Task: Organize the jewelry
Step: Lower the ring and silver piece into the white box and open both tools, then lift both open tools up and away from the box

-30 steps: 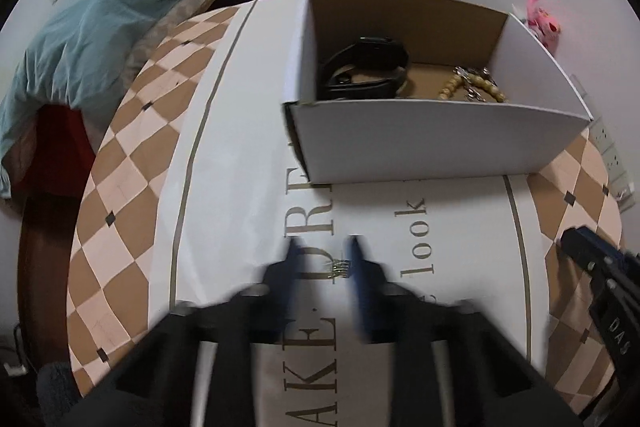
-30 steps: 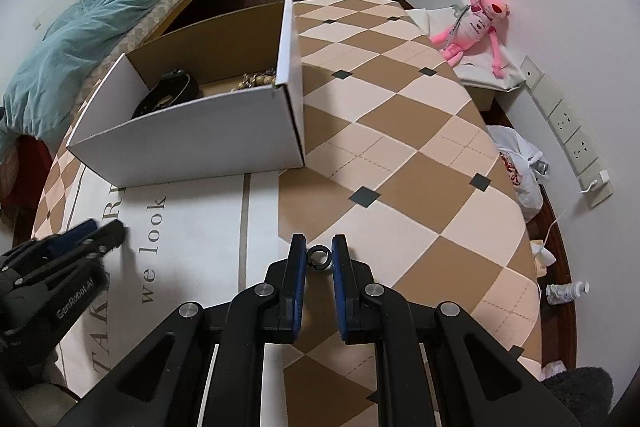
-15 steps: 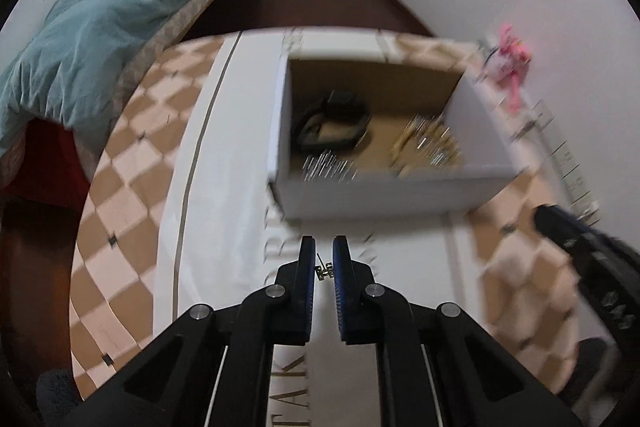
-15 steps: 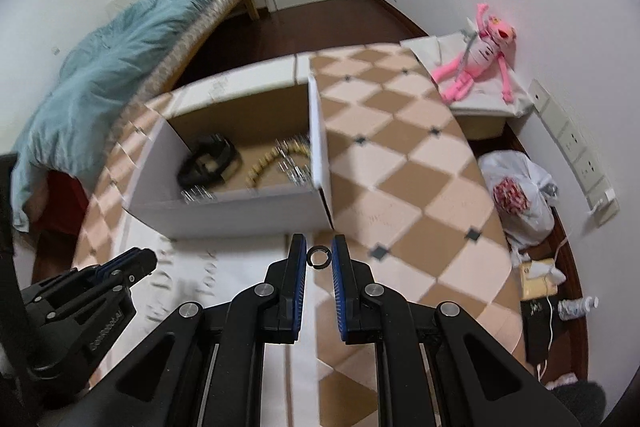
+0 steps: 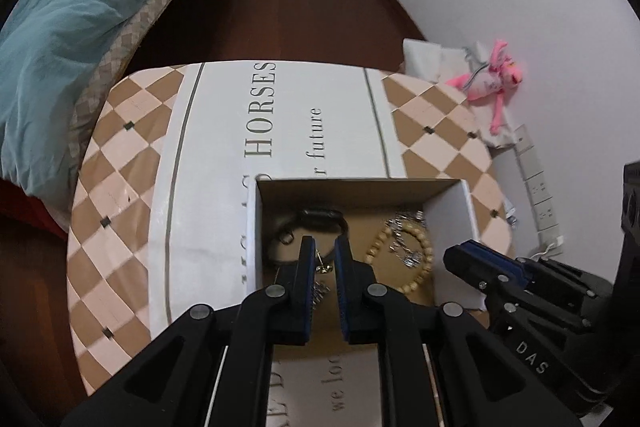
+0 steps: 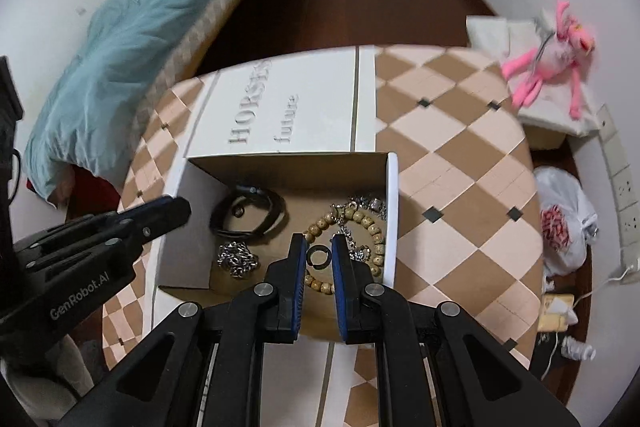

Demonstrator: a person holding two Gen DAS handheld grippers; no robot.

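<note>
Both grippers have moved from the tablecloth (image 5: 224, 131), printed "HORSES", to above the box (image 6: 394, 195): left gripper (image 5: 323, 259) clamps an earring (image 5: 322, 267), right gripper (image 6: 319, 255), marked "DAS", clamps a ring (image 6: 319, 258).

I read "HORSES" and "future" on the tablecloth (image 5: 224, 131), "DAS" on right gripper (image 5: 460, 255), "GenRobot.AI" on left gripper (image 6: 176, 207)
</note>
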